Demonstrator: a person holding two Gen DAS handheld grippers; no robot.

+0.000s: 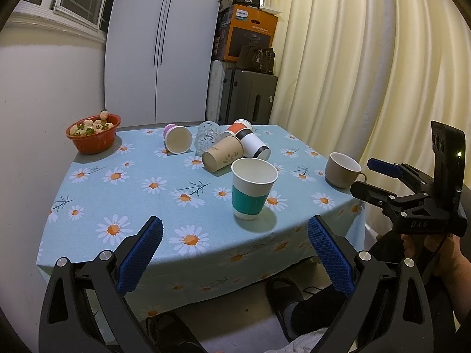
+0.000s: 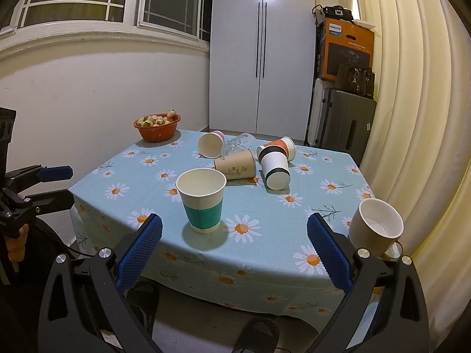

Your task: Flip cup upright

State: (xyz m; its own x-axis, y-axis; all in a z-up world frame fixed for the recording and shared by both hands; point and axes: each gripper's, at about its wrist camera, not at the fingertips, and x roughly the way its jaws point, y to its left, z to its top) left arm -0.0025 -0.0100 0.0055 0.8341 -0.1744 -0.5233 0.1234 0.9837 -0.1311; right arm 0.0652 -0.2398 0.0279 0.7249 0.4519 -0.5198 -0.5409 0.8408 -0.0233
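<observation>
A teal-banded paper cup [image 1: 253, 189] [image 2: 202, 199] stands upright near the table's front. Behind it several cups lie on their sides: a pink one [image 1: 176, 138] [image 2: 210, 144], a clear glass [image 1: 207, 136] [image 2: 237, 144], a brown one [image 1: 223, 156] [image 2: 235, 166], an orange one [image 1: 240, 127] [image 2: 281, 146] and a white black-banded one [image 1: 255, 145] [image 2: 275, 170]. A beige mug [image 1: 343, 169] [image 2: 375, 228] stands upright at the right. My left gripper [image 1: 235, 253] is open and empty, short of the table edge. My right gripper [image 2: 234, 253] is open and empty, also back from the edge; it shows in the left wrist view [image 1: 371, 176].
A red bowl of fruit [image 1: 93, 133] [image 2: 157, 126] sits at the table's far left corner. The table has a blue daisy cloth [image 1: 132, 194] [image 2: 309, 194]. A wall is on the left, curtains on the right, suitcases and boxes [image 1: 244, 94] behind.
</observation>
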